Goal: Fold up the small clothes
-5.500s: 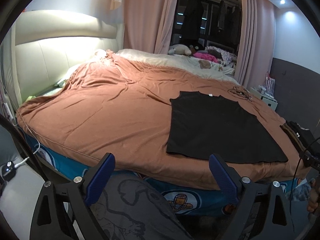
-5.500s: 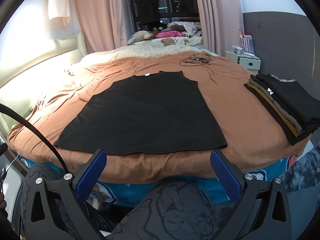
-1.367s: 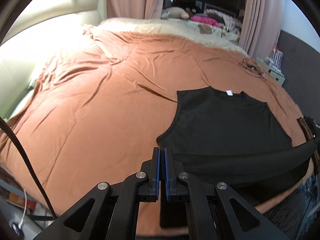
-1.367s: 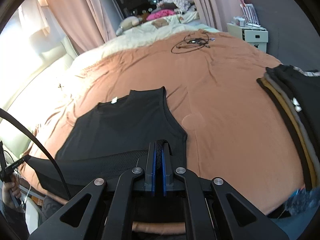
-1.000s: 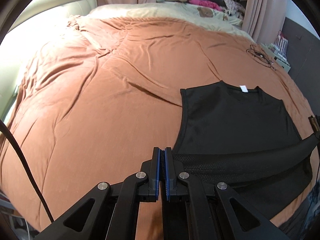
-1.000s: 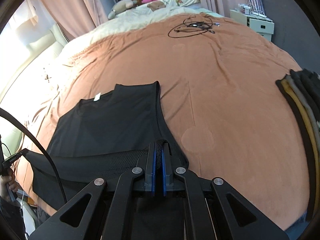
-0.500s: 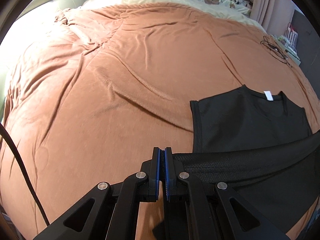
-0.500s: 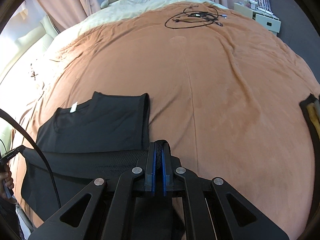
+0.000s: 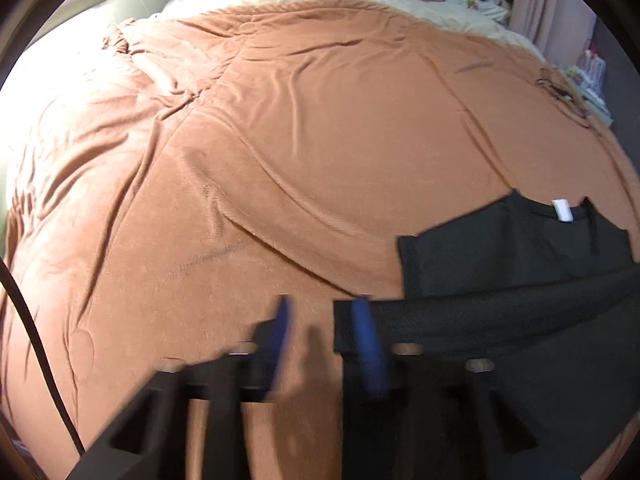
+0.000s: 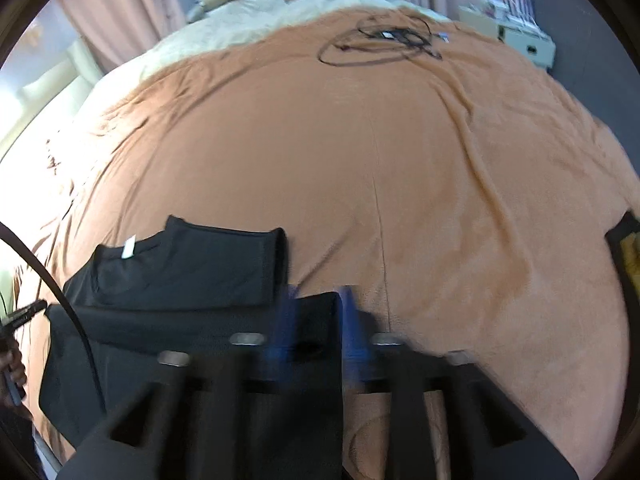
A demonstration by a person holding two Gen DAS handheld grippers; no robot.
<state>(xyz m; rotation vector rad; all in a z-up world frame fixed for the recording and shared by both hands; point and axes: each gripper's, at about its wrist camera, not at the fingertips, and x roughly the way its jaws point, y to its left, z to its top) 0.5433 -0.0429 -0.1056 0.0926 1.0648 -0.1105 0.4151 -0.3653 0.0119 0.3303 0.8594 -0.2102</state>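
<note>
- A black sleeveless top [image 9: 500,264] is lying on a rust-brown bedspread [image 9: 280,140], near the edge of the bedspread closest to the person.
- The hem half of the top is lying doubled up over the chest, its leading edge stopping short of the neckline, so the first fold is looking all but laid down.
- The white neck label [image 9: 562,210] and the shoulder straps are showing beyond the folded edge, on the side of the top facing the middle of the bedspread.
- The left gripper [image 9: 324,336] is opening; its blue pads [image 9: 280,328] are parting, with one hem corner lying against the right-hand pad and bare bedspread showing in the gap.
- The right gripper [image 10: 318,328] is opening too, and the other hem corner is sitting between its blurred pads, seemingly no longer pinched.
- A stack of folded clothes [image 10: 628,252] is peeking in at the bedspread's right edge, well apart from the top, suggesting other garments are done.
- A tangle of black cable [image 10: 380,44] is lying at the far side of the bedspread, well clear of the top.
- Judging by this, the top is probably needing at least one more fold before joining the stack.
</note>
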